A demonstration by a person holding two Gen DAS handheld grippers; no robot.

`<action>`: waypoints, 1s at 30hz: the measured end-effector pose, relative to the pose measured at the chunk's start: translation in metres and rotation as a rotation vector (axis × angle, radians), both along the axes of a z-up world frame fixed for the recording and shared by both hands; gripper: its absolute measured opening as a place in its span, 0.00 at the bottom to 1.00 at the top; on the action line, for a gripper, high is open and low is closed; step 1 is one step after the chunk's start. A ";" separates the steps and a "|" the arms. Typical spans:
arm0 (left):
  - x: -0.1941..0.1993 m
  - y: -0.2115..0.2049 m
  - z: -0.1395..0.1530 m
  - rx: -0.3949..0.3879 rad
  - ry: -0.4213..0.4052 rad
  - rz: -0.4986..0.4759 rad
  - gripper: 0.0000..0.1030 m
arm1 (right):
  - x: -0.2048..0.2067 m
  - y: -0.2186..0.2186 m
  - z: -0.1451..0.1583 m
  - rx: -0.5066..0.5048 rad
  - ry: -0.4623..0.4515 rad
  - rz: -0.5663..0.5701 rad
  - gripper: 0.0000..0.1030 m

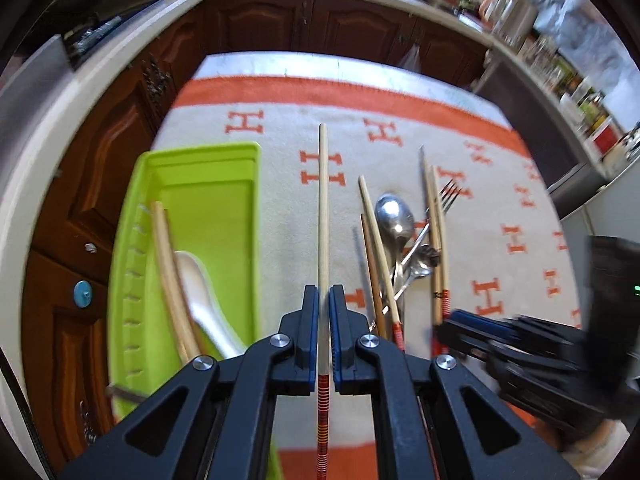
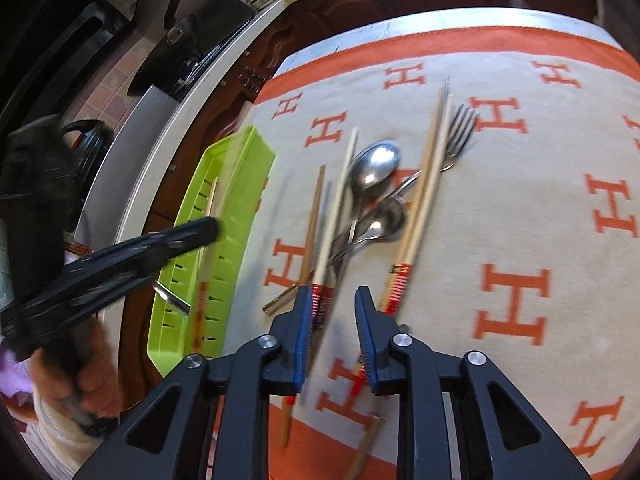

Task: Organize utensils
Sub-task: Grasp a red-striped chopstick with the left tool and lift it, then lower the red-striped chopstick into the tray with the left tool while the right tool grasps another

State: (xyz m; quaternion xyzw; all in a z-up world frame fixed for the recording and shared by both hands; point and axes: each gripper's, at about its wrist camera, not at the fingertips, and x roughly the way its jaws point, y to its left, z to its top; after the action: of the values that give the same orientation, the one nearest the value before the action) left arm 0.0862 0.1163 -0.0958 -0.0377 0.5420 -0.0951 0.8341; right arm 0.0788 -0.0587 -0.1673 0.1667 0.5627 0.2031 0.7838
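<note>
My left gripper (image 1: 324, 294) is shut on a pale chopstick (image 1: 323, 208) with a red-striped end, held above the cloth just right of the green tray (image 1: 208, 168). The tray holds wooden chopsticks (image 1: 168, 276) and a white spoon (image 1: 204, 296). A pile of chopsticks, a large metal spoon (image 2: 374, 166), a smaller spoon (image 2: 384, 220) and a fork (image 2: 460, 132) lies on the cloth. My right gripper (image 2: 334, 300) is open, low over the near ends of the pile's chopsticks (image 2: 424, 184). The left gripper also shows in the right wrist view (image 2: 200, 230), over the tray (image 2: 240, 184).
A cream cloth (image 1: 500, 200) with orange H marks covers the table. Dark wooden cabinets (image 1: 256, 24) and a white counter edge (image 1: 120, 56) curve behind and to the left. The right gripper shows blurred at the right of the left wrist view (image 1: 472, 326).
</note>
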 end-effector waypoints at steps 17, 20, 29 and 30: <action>-0.036 0.087 -0.002 0.065 -0.026 0.145 0.03 | 0.002 0.054 -0.028 -0.102 0.051 0.050 0.09; -0.037 0.092 -0.013 0.073 -0.010 0.152 0.03 | 0.002 0.055 -0.027 -0.121 0.049 0.039 0.07; -0.042 0.099 -0.020 0.058 -0.012 0.161 0.05 | -0.003 0.052 -0.022 -0.115 0.042 0.003 0.06; -0.042 0.100 -0.019 0.053 -0.013 0.163 0.07 | -0.004 0.050 -0.020 -0.110 0.037 -0.004 0.06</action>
State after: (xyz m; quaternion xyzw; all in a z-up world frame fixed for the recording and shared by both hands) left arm 0.0438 0.2166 -0.1152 -0.0589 0.5339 -0.0125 0.8434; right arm 0.0746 -0.0089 -0.1870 0.1285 0.5872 0.1671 0.7815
